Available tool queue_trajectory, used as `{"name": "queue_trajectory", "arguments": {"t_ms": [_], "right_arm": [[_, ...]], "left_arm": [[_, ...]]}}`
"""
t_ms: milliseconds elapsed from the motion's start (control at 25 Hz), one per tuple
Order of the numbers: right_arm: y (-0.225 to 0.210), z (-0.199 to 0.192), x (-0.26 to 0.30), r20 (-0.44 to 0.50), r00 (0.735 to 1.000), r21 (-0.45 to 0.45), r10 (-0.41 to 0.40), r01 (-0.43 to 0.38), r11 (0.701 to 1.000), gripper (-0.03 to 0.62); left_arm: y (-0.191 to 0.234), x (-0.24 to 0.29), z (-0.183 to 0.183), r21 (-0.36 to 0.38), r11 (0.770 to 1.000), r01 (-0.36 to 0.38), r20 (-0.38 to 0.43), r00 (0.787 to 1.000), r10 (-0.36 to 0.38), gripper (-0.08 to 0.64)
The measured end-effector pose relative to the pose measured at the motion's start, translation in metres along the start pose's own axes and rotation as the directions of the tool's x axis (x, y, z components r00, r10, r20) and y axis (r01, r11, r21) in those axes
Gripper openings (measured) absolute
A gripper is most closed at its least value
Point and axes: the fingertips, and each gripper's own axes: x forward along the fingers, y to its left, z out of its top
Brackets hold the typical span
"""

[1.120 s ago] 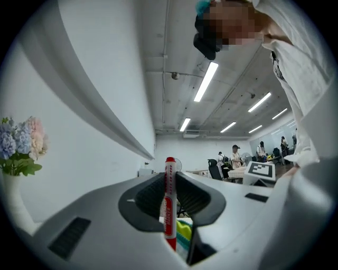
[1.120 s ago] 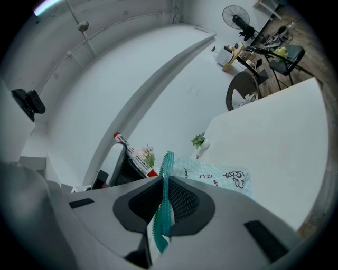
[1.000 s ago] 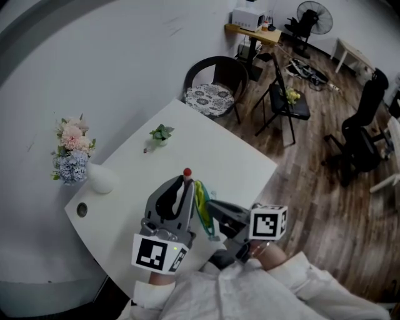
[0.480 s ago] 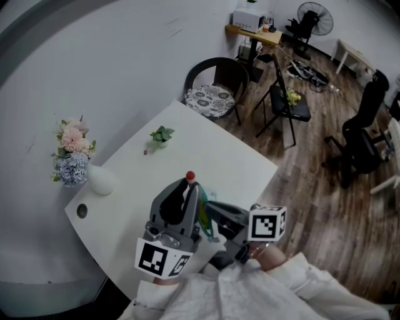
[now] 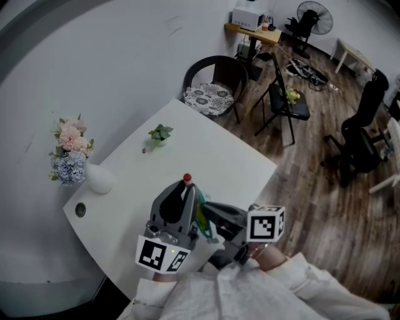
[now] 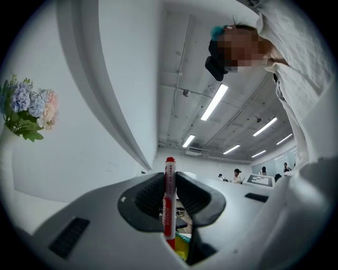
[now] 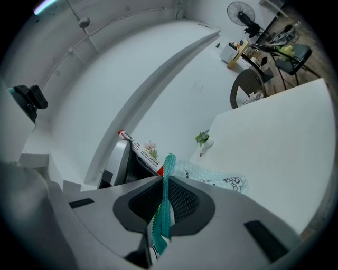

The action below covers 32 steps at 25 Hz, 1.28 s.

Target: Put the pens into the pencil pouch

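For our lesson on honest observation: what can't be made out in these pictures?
Head view: mouth of the teal fabric pencil pouch, hidden behind the left gripper and right gripper.
Left gripper view: lower end of the red-capped marker pen, hidden by the gripper's body.
All views: pouch contents, unseen.

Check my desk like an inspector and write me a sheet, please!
Surface: white table, with a round hole near one edge.
Job's things: red marker upright, lower end at the teal pencil pouch.
Clutter: small potted plant, flower vase, both away from the pouch.
Grippers: left tongs shut on the marker; right tongs shut on the pouch's edge.
Cables: nothing seen on the table.
Surroundings: cushioned chair, folding chair, office chair, fan, wooden floor.
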Motion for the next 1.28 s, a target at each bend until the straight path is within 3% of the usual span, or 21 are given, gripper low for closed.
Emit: {"name": "queue_trajectory", "arguments": {"t_ms": [360, 760, 1280], "right_arm": [[-0.005, 0.001, -0.002, 0.01, 1.0, 0.013, -0.003, 0.003, 1.0, 0.034], [-0.007, 0.0, -0.004, 0.009, 1.0, 0.016, -0.007, 0.007, 1.0, 0.034], [-0.019, 0.025, -0.02, 0.052, 0.995, -0.063, -0.084, 0.088, 0.994, 0.034]], "left_arm": [[0.003, -0.006, -0.016, 0.003, 1.0, 0.013, -0.074, 0.997, -0.013, 0.069], [0.004, -0.006, -0.013, 0.001, 1.0, 0.016, -0.066, 0.998, -0.016, 0.069], [0.005, -0.014, -0.025, -0.005, 1.0, -0.003, -0.111, 0.994, 0.003, 0.069]]}}
